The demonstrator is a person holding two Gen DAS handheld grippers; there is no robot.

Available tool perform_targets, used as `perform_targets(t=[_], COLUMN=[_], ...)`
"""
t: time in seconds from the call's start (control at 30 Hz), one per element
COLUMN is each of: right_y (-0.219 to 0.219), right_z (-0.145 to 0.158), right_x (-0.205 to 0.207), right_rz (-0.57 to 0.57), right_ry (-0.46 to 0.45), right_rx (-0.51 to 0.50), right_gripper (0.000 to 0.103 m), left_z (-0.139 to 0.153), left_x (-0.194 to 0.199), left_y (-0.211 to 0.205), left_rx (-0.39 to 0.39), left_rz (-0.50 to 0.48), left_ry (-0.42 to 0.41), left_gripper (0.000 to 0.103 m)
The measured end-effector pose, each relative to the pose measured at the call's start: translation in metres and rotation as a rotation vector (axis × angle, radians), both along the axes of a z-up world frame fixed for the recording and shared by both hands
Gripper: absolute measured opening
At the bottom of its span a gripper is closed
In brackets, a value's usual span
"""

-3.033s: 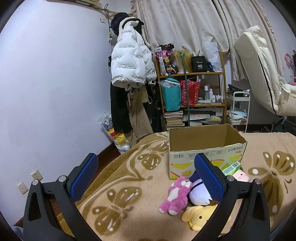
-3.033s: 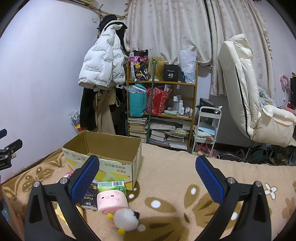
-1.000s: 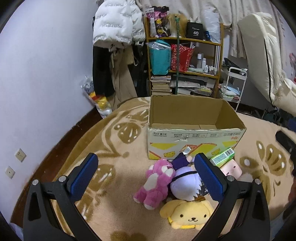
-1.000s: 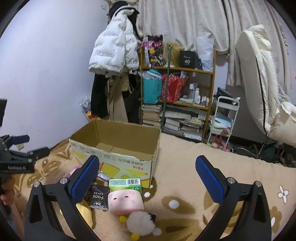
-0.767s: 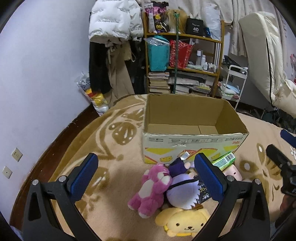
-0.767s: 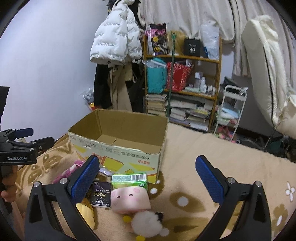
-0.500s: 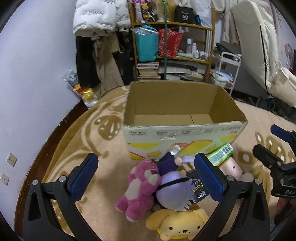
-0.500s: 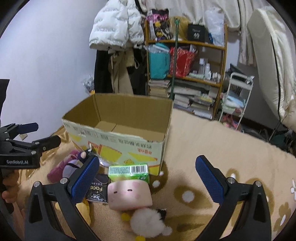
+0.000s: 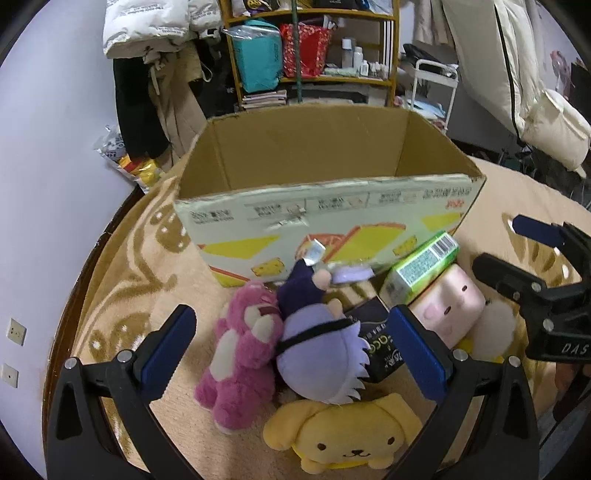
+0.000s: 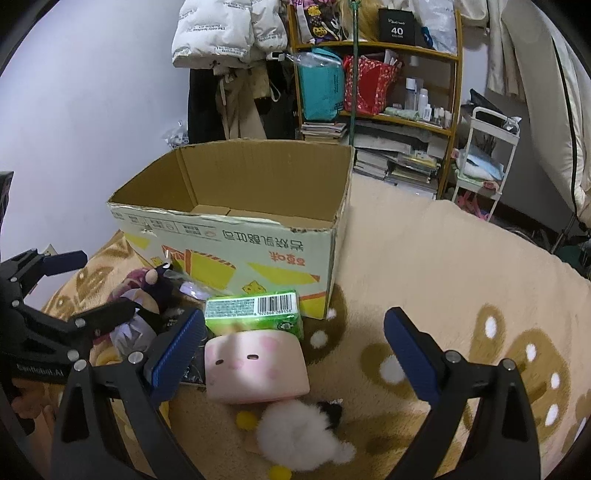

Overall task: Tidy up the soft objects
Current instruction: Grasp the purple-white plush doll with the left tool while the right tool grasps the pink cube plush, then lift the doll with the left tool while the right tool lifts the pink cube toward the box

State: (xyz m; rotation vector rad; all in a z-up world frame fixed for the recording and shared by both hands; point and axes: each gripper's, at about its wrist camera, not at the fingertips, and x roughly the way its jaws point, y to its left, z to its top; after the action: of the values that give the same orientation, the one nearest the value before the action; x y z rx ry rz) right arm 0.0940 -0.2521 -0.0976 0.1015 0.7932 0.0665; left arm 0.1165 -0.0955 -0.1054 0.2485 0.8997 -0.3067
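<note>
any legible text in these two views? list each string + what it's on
"40": black box on the top shelf.
"DAS": right tongs body, cut off by the frame edge.
"GenRobot.AI", blurred, likely reading: left tongs body.
"ace", partly hidden: black packet.
Cardboard box: Chinese print, upside down, not readable.
Green carton: barcode digits too small.
White jacket: repeated lettering, too blurred.

Pink block plush [image 10: 255,365] between wide-open right claw [image 10: 293,354] pads, before cardboard box [image 10: 236,240].
</note>
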Motion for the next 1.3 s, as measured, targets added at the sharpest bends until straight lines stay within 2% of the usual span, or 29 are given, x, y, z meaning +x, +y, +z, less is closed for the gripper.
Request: perform_targets(t=[0.07, 0.1, 0.13, 0.2, 0.3, 0.37, 0.4, 0.43, 0.47, 0.5, 0.57, 0.63, 0.7, 0.83, 0.9, 1.1, 1.17, 1.3], right_y=[-0.002, -0.002, -0.003, -0.002, 0.001, 0.005, 0.007, 0.01, 0.012, 0.012, 0.012, 0.012, 0.014, 0.017, 0.018, 0.026, 0.028, 0.029], right_z=[-0.002, -0.003, -0.005, -0.012, -0.019, -0.024, -0.026, -0.028, -0.031, -0.033, -0.036, -0.038, -0.042, -0.05, -0.052, -0.046, -0.043, -0.036], right_x=[0.0, 0.001, 0.002, 0.006, 0.007, 0.007, 0.008, 0.008, 0.009, 0.009, 0.009, 0.009, 0.01, 0.01, 0.01, 0.005, 0.002, -0.005], right_rz=[0.012, 0.018, 0.025, 0.046, 0.069, 0.088, 0.089, 0.089, 0.095, 0.1, 0.103, 0.109, 0.111, 0.106, 0.106, 0.102, 0.108, 0.089], right_ry=[0.005, 0.011, 0.018, 0.054, 0.084, 0.1, 0.111, 0.123, 0.134, 0.142, 0.156, 0.169, 0.19, 0.229, 0.233, 0.204, 0.192, 0.167], right_rx=[0.019, 0.029, 0.036, 0.065, 0.099, 0.094, 0.072, 0.042, 0.024, 0.028, 0.061, 0.071, 0.072, 0.065, 0.06, 0.033, 0.03, 0.034], right_gripper=[0.102, 0.098, 0.09, 0.084, 0.083, 0.083, 0.081, 0.072, 0.066, 0.059, 0.057, 0.049, 0.047, 0.032, 0.028, 0.024, 0.024, 0.024], left_z=[-0.003, -0.006, -0.009, -0.013, -0.016, -0.018, -0.019, -0.021, -0.023, -0.024, -0.023, -0.024, -0.025, -0.026, -0.025, -0.019, -0.015, -0.014], left_x=[0.0, 0.0, 0.001, 0.001, 0.001, 0.0, 0.0, 0.001, 0.002, 0.002, 0.002, 0.004, 0.004, 0.002, 0.002, -0.001, -0.003, -0.006], left_y=[-0.002, -0.004, -0.005, -0.007, -0.009, -0.01, -0.01, -0.011, -0.01, -0.01, -0.009, -0.007, -0.007, -0.007, -0.006, 0.002, 0.006, 0.011], left_rx=[0.009, 0.021, 0.036, 0.052, 0.069, 0.08, 0.08, 0.078, 0.078, 0.073, 0.064, 0.056, 0.057, 0.058, 0.05, 0.003, -0.029, -0.044], left_rz=[-0.006, -0.008, -0.008, -0.013, -0.017, -0.022, -0.032, -0.045, -0.047, -0.046, -0.047, -0.044, -0.045, -0.048, -0.046, -0.022, -0.026, -0.024], left_ry=[0.011, 0.017, 0.021, 0.028, 0.034, 0.032, 0.033, 0.048, 0.062, 0.067, 0.061, 0.069, 0.075, 0.072, 0.074, 0.068, 0.059, 0.063], left_gripper=[0.102, 0.102, 0.102, 0.102, 0.101, 0.095, 0.082, 0.07, 0.067, 0.067, 0.065, 0.064, 0.064, 0.06, 0.059, 0.054, 0.039, 0.038])
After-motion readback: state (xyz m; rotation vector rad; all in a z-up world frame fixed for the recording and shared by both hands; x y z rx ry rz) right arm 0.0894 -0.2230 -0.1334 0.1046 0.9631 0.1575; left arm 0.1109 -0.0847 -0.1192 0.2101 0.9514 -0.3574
